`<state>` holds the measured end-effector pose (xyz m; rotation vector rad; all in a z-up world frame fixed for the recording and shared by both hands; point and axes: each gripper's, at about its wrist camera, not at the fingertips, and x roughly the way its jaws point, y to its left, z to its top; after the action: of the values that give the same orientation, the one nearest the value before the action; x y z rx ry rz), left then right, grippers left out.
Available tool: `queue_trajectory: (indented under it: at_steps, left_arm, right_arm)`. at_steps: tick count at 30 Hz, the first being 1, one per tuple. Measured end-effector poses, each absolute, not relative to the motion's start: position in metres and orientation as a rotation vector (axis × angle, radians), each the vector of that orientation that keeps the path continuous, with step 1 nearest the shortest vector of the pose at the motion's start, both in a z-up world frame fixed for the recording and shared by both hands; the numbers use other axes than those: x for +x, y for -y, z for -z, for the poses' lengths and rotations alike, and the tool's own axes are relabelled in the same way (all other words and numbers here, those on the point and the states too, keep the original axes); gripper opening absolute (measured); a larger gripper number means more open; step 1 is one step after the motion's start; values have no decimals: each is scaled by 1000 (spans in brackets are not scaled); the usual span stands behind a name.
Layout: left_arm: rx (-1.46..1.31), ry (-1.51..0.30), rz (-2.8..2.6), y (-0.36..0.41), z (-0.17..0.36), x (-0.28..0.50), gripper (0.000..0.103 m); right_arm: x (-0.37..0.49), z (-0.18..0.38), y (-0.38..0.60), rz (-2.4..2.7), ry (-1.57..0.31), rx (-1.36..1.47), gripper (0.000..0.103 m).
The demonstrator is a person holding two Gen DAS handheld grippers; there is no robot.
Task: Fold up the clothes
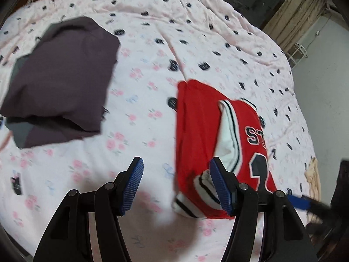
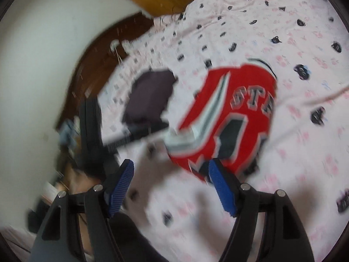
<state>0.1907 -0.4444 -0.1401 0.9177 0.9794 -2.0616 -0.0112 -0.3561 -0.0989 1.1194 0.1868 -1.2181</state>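
Red jersey (image 1: 200, 131): lies on the bed (image 1: 152, 32), doubled lengthwise, one side turned over the other so the white-striped trim runs down its middle; letters and a number face up.
Dark shirt (image 1: 63, 76): on the bed well to one side of the red jersey, folded into a flat, rough rectangle with a grey layer showing at its edges.
Left hand-held gripper (image 1: 176, 183): spread wide and holding nothing; one blue pad sits at the near striped hem of the red jersey, the other over bare sheet beside it.
Right hand-held gripper (image 2: 171, 183): also spread wide and empty, poised just off the near edge of the red jersey (image 2: 229, 113); this view is blurred.
Step in hand: by my reading, the red jersey is partway folded, while the dark shirt (image 2: 150, 96) looks finished.
Next move calls for: probably a pinch on each near hem corner through both layers, then carrying the hem over toward the collar without dragging the side fold open.
Containers: none in view; both garments rest straight on the bed.
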Motion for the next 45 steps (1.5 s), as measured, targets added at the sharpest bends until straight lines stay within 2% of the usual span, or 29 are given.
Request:
queue_trajectory:
  at_steps: [9, 13, 27, 33, 37, 45]
  left_arm:
    - [922, -990, 2078, 442, 145, 186, 58]
    - [926, -996, 2081, 443, 149, 184, 58]
    - [841, -922, 2207, 430, 124, 177, 58]
    - [1064, -896, 2094, 431, 158, 155, 58]
    - [1057, -991, 2064, 439, 171, 158, 58]
    - [1067, -974, 2063, 436, 176, 158, 60]
  right_arm:
    - [46, 111, 342, 1667, -616, 845, 73]
    - [52, 129, 349, 1730, -674, 865, 73]
    - [20, 152, 349, 1838, -518, 1018, 73]
    - [15, 155, 348, 1871, -495, 1035, 74]
    - [10, 157, 345, 1900, -504, 1044, 74]
    - [2, 164, 329, 1939, -497, 1062, 79]
